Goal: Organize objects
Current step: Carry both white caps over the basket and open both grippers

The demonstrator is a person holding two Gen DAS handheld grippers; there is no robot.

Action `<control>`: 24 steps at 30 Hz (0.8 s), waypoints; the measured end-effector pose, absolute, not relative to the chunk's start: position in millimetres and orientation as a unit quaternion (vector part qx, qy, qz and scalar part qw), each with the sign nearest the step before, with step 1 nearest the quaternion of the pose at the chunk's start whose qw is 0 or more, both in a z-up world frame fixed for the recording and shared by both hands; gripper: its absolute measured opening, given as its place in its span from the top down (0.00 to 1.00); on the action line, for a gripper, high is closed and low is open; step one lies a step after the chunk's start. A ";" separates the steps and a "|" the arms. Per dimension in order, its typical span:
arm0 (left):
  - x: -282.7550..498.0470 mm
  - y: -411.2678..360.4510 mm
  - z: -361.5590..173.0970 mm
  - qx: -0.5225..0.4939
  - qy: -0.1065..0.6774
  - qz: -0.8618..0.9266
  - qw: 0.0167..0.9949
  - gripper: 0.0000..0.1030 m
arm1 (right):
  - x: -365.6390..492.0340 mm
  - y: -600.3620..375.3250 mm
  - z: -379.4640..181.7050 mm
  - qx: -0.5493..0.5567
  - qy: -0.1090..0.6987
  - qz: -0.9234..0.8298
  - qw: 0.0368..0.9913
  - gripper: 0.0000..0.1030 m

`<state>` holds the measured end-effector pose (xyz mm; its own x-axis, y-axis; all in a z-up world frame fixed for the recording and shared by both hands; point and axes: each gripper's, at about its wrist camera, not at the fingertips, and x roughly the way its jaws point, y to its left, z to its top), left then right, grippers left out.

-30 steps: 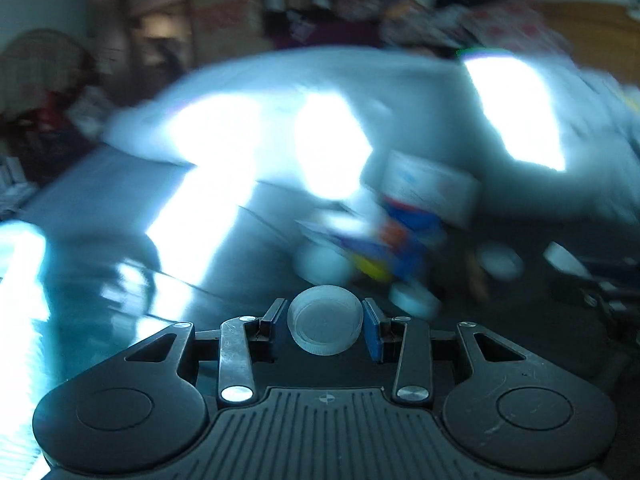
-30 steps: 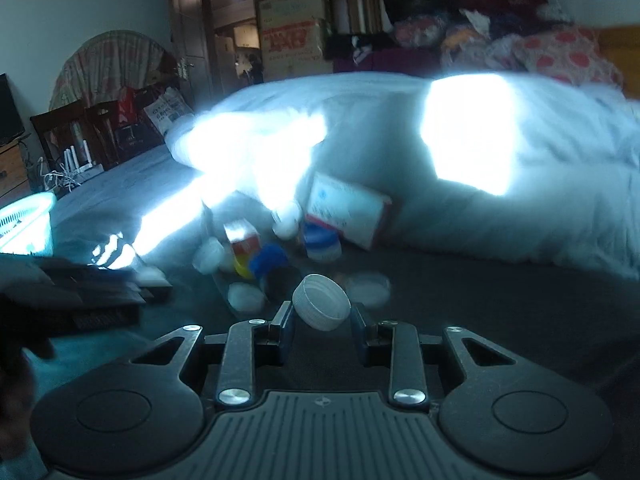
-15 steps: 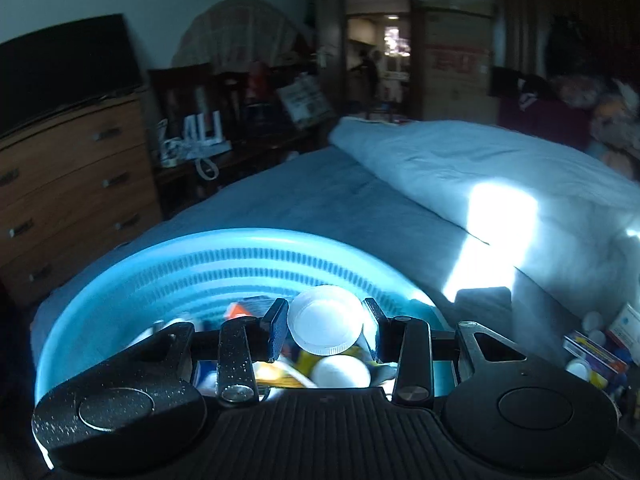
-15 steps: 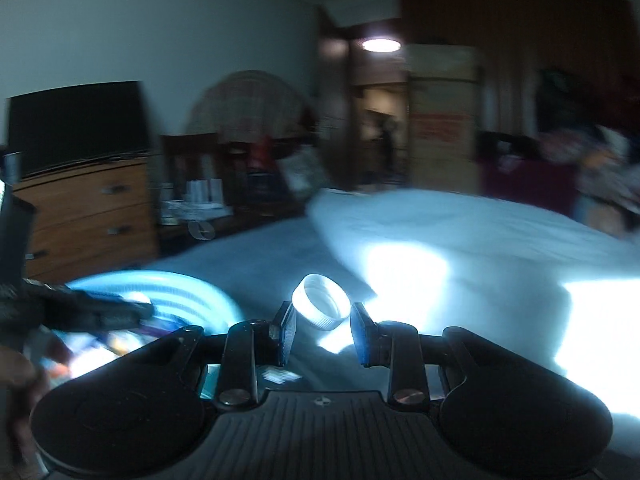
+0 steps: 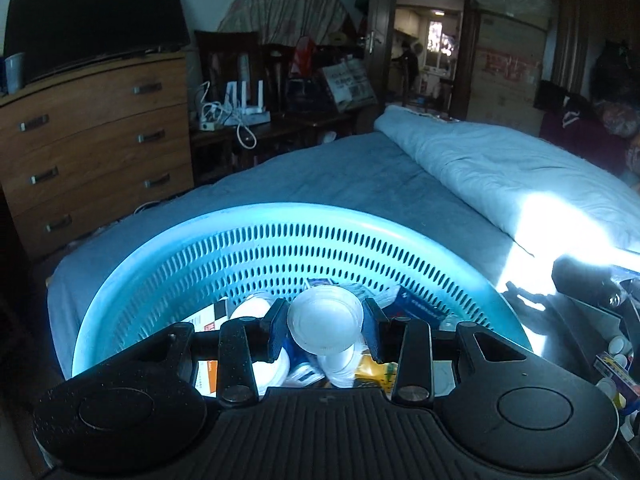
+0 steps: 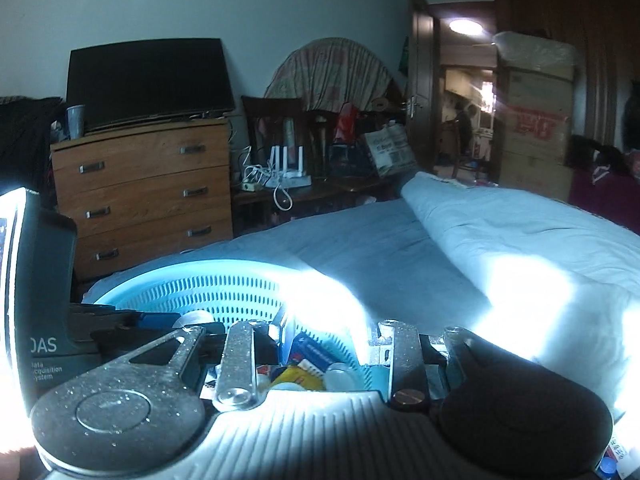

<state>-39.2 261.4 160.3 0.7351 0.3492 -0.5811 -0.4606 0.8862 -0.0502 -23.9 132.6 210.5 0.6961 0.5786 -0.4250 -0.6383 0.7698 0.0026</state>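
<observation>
A: The left claw point(image 5: 325, 330) is pinching a clear lid point(image 5: 325, 322) over the basket point(image 5: 160, 276), which is sitting on the bed point(image 5: 340, 176).

B: And the right claw point(image 6: 326, 348)?

A: Glare is washing it out; I cannot tell whether it is holding anything. It is hanging at the basket's 3 o'clock rim.

B: What is worrying you?

A: The lid is light. Let go too high, it may be bouncing off the bottles point(image 5: 264, 312) below and rolling out over the rim.

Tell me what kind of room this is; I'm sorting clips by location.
Most likely a lived-in bedroom: a bed with a rolled quilt, a wooden chest of drawers and a television on it.
</observation>
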 end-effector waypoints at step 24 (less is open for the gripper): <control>-37.0 270.8 157.0 -0.098 0.297 0.220 0.924 0.61 | -15.3 148.4 199.1 -0.076 0.215 0.343 0.911 0.69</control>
<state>-37.0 270.8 157.0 0.7269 0.3486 -0.5916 -0.4649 0.8839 -0.0504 -15.3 148.4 199.1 0.6720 0.5930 -0.4437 -0.6583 0.7527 0.0090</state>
